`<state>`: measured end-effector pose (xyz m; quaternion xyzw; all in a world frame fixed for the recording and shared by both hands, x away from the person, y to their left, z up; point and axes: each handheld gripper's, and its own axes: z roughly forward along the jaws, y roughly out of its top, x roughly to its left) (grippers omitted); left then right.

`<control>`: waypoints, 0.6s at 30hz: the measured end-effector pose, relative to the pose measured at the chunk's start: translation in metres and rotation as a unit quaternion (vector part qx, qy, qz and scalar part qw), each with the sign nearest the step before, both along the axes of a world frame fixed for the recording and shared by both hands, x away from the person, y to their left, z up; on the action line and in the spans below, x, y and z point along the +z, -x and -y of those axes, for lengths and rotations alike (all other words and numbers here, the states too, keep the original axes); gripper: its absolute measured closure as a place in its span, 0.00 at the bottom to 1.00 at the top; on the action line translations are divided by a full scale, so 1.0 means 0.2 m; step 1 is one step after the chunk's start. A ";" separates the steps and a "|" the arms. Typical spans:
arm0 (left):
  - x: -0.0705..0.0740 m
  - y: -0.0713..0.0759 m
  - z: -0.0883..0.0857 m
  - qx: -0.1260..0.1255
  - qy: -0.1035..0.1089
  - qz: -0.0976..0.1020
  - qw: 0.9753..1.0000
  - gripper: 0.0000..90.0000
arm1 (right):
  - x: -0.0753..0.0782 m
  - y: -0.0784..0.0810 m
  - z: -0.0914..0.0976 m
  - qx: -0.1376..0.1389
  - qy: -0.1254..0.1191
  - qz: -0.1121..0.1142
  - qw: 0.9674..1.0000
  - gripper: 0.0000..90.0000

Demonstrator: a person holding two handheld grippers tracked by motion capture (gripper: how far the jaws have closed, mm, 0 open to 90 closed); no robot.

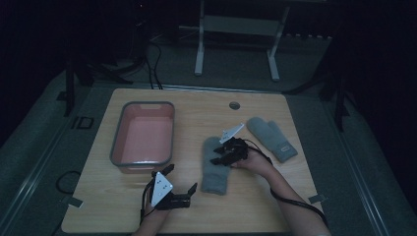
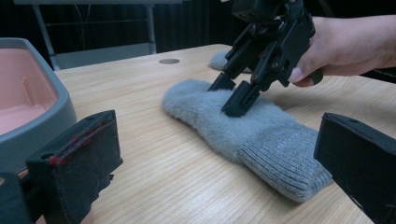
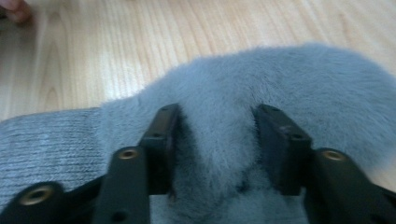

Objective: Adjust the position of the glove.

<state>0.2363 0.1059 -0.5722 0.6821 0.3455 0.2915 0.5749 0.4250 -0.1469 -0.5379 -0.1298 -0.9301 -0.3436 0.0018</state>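
A: Step in hand?

B: Grasp phase on the near grey fleece mitten (image 1: 215,169), lying flat at centre frame of the high view, knit cuff toward the bottom edge. Right claw (image 1: 220,158) lowered onto the fleece body just above the cuff, jaws standing apart, tips sunk into the pile on either side of a ridge of fabric. Ridge seen between the jaws in the right gripper view at lower centre (image 3: 219,140). Not yet clamped, to judge by the slack fabric.

A: Left claw?

B: Left claw (image 1: 182,178) parked at lower left of centre, jaws wide apart, nothing between them, clear of the mitten and just below the basin.

A: Other items?

B: Second grey mitten (image 1: 272,138) at right of centre, apart from the first. Pink basin with grey rim (image 1: 143,132) at left of centre on the bench (image 1: 103,206), empty as far as visible. Probable destination, judged from layout alone.

A: Next move, requirements?

B: Close jaws fully on the pinched ridge; confirm bite through the fleece, not pile only. Lift straight up until the cuff clears the bench. Carry toward frame left over the basin rim. Expect sag: soft item, cuff end likely to hang and drag.
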 end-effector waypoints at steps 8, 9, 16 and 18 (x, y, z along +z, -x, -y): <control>0.00 0.00 0.00 0.000 0.000 0.001 1.000 0.01 | 0.11 0.05 0.03 -0.007 -0.002 0.039 0.999 0.41; 0.00 0.00 0.00 0.000 0.000 0.000 1.000 0.01 | 0.12 0.05 0.05 -0.010 -0.007 0.039 0.999 0.37; 0.00 0.00 0.00 0.001 0.000 0.000 1.000 0.01 | 0.23 0.05 0.15 -0.066 -0.023 0.064 0.996 0.28; 0.00 0.00 0.00 0.001 0.000 0.001 1.000 0.01 | 0.25 0.04 0.19 -0.082 -0.030 0.065 0.994 0.31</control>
